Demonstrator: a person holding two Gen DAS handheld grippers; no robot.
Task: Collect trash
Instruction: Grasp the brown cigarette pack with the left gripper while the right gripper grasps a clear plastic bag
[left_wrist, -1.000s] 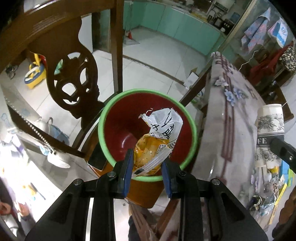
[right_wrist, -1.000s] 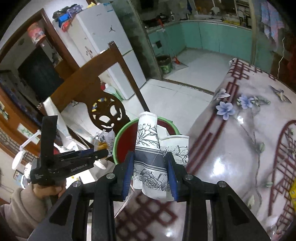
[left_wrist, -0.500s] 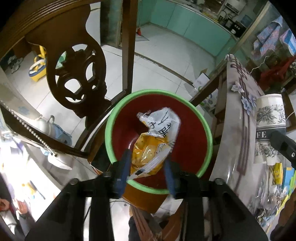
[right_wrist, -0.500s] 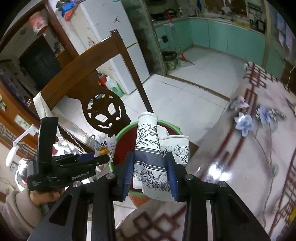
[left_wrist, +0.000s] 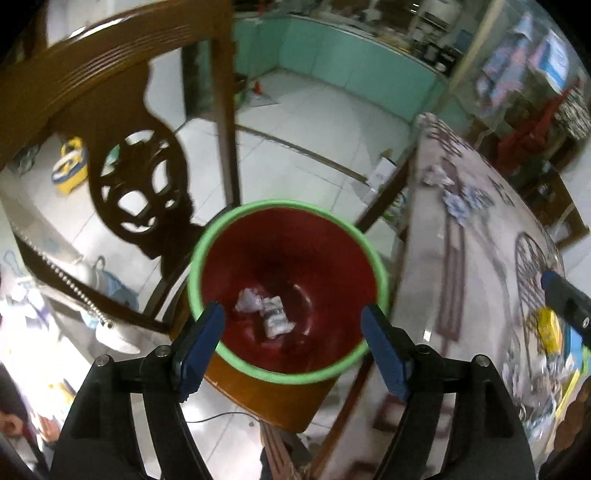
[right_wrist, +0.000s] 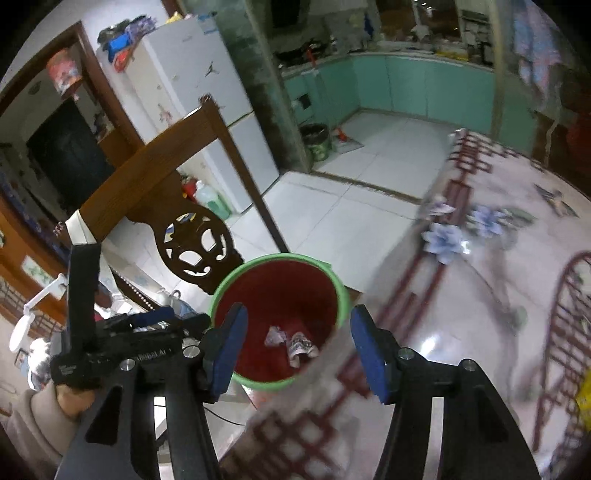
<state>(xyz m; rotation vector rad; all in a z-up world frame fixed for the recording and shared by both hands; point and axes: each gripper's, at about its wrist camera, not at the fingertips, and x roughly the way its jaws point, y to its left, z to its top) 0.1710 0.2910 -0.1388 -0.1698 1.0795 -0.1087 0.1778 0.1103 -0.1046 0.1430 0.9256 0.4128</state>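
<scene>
A red bin with a green rim (left_wrist: 291, 206) stands on a wooden chair seat beside the table; it also shows in the right wrist view (right_wrist: 325, 269). Crumpled trash (left_wrist: 271, 314) lies at its bottom, also seen in the right wrist view (right_wrist: 295, 341). My left gripper (left_wrist: 293, 341) is open and empty above the bin's near rim. My right gripper (right_wrist: 297, 345) is open and empty above the bin. The left gripper's body (right_wrist: 122, 343) shows at the left of the right wrist view.
A carved wooden chair back (left_wrist: 122, 122) rises behind the bin. The table with a flowered cloth (right_wrist: 498, 314) lies to the right, with small crumpled scraps (left_wrist: 458, 199) and clutter at its near right end (left_wrist: 546, 332). White tiled floor lies beyond.
Both grippers opened. The snack wrapper left the left gripper and the paper cups left the right gripper; trash now lies at the bin's bottom.
</scene>
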